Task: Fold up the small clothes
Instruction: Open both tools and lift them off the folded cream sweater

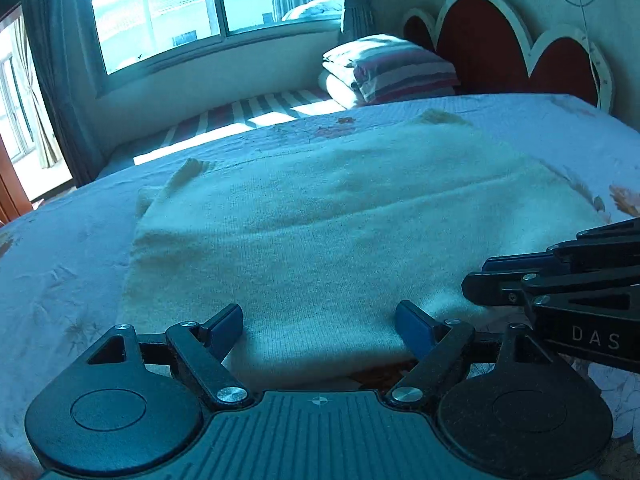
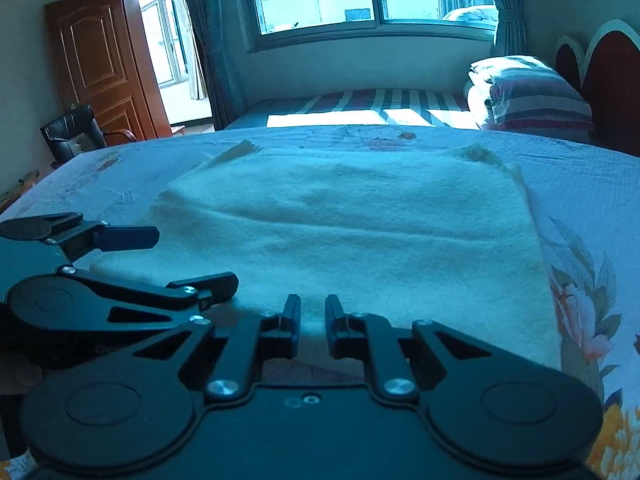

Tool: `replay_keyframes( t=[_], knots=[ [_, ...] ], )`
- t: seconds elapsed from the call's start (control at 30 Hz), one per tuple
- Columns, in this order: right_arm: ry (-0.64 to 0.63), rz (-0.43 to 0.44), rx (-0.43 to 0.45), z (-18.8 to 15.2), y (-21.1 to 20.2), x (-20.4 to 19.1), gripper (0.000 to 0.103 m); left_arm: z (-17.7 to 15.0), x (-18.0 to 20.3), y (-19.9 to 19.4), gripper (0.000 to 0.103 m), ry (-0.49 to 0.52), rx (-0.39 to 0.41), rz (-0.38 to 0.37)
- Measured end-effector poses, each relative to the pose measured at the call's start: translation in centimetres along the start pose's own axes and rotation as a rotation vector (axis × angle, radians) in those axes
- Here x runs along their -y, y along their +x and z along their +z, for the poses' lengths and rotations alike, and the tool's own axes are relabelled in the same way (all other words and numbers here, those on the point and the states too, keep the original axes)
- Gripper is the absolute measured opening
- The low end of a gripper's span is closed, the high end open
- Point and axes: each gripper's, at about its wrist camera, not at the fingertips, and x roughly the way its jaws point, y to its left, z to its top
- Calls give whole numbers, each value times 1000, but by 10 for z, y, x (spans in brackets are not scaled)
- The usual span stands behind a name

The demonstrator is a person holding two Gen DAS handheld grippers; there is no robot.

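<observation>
1. You're at the grab-the-hem stage, I'd say. The cream knit garment [image 1: 340, 216] lies flat on the floral bedspread [image 1: 60, 248] and fills the middle of both views, with its near edge at the bottom centre, right by your fingers.
2. Your left gripper [image 1: 320, 324] has its jaws spread wide, straddling that near edge and holding nothing.
3. Your right gripper [image 2: 313, 320] is nearly closed, with a narrow gap left between the jaws. Whether any cloth is caught in there, I can't tell.
4. Next move, my guess: close both on the near edge, then lift it evenly toward the top of the frame so the fold lands square.
5. Count: one garment, two grippers, one striped pillow stack [image 1: 392, 70] at upper right.
</observation>
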Motion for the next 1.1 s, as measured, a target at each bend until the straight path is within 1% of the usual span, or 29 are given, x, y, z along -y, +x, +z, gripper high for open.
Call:
replay_keyframes(
  t=[0.07, 0.1, 0.13, 0.17, 0.2, 0.23, 0.27, 0.3, 0.33, 0.37, 0.4, 0.43, 0.47, 0.5, 0.53, 0.57, 0.6, 0.63, 0.67, 0.7, 0.77, 0.8, 0.83, 0.87, 0.9, 0.93, 0.97, 1.03, 1.1],
  knots=[
    [-9, 18, 35, -11, -1, 5, 17, -4, -17, -4, 88, -64, -14, -17],
    [-27, 13, 29, -12, -4, 3, 17, -4, -21, -11, 88, -62, -5, 12],
    [-29, 4, 17, -10, -8, 2, 20, -5, -26, -19, 88, -63, 29, 35],
    [-25, -3, 18, -8, -14, 2, 22, -5, -31, -23, 88, -72, 45, 29],
    [-35, 5, 49, -6, -22, 2, 24, -6, -36, -23, 88, -75, 36, 25],
    [-55, 10, 74, -5, -26, 1, 27, -9, -39, -16, 88, -68, 5, 45],
    [-68, 9, 71, -4, -24, 1, 28, -14, -44, -10, 88, -69, -23, 59],
    [-74, 9, 41, -4, -19, 2, 25, -20, -54, -12, 89, -107, 1, 36],
    [-77, 0, -4, -7, -12, 6, 24, -25, -61, -14, 89, -123, 9, 46],
    [-78, -2, 2, -12, -14, 13, 24, -27, -66, -16, 89, -118, 13, 57],
    [-74, -17, 12, -15, -18, 21, 23, -30, -71, -19, 91, -113, 13, 65],
    [-73, -55, 18, -19, -27, 32, 23, -31, -80, -18, 96, -136, 0, 81],
    [-64, -115, 18, -24, -32, 44, 23, -33, -88, -17, 99, -179, -10, 75],
    [-31, -130, 30, -28, -39, 58, 23, -34, -95, -17, 99, -208, -11, 69],
    [10, -124, 35, -30, -43, 72, 19, -30, -94, -16, 99, -198, -22, 88],
    [23, -123, 25, -28, -45, 77, 17, -24, -90, -18, 99, -197, -22, 106],
    [36, -126, 9, -23, -46, 79, 18, -17, -85, -23, 99, -200, 6, 112],
    [71, -126, 20, -16, -48, 77, 29, -10, -78, -27, 99, -196, 40, 89],
    [93, -108, 53, -11, -52, 76, 30, 0, -66, -30, 99, -172, 72, 67],
    [104, -71, 90, -5, -53, 73, 28, 8, -54, -30, 99, -135, 91, 52],
    [106, -52, 110, 4, -46, 66, 29, 20, -29, -20, 99, -50, 106, 19],
    [106, -53, 103, 8, -39, 66, 29, 21, -21, -11, 99, -25, 98, 14],
    [107, -63, 86, 9, -30, 67, 27, 20, -17, 2, 99, -12, 63, 0],
    [112, -79, 54, 9, -20, 71, 26, 20, -17, 17, 99, -5, -20, -19],
    [120, -102, -3, 7, -9, 76, 21, 19, -20, 25, 99, -15, -53, -39],
    [110, -112, 3, 5, -8, 80, 20, 21, -28, 21, 99, -37, -21, -49],
    [111, -108, -11, 7, -8, 84, 20, 25, -33, 20, 99, -28, -3, -21],
    [103, -117, 8, 17, -12, 90, 27, 31, -45, 21, 99, -13, 28, -1],
    [62, -124, 37, 29, -11, 94, 28, 39, -58, 30, 99, -18, 35, 7]
  ],
)
